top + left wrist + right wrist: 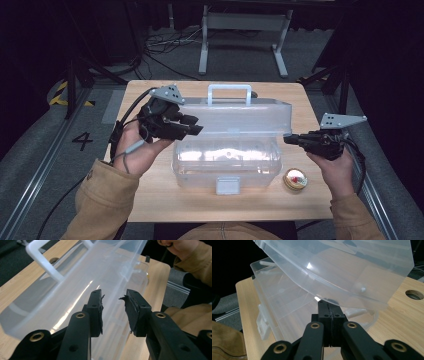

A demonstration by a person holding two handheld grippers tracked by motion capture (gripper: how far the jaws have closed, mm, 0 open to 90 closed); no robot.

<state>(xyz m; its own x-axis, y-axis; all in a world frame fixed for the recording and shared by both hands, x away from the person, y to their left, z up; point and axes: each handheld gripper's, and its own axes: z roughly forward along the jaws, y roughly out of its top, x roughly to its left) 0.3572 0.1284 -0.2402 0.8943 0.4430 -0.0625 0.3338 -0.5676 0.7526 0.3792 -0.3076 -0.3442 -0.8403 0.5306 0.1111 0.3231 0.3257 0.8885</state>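
Propping box lid [240,118], right tongs [288,138] closed.

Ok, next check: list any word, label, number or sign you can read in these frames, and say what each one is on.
"4": a dark numeral marked on the grey floor left of the table, in the high view.
Small round tin beside the clear plastic box: its lid has a red and pale design, too small and blurred to read.
The box, its lid and both grippers carry no readable text.
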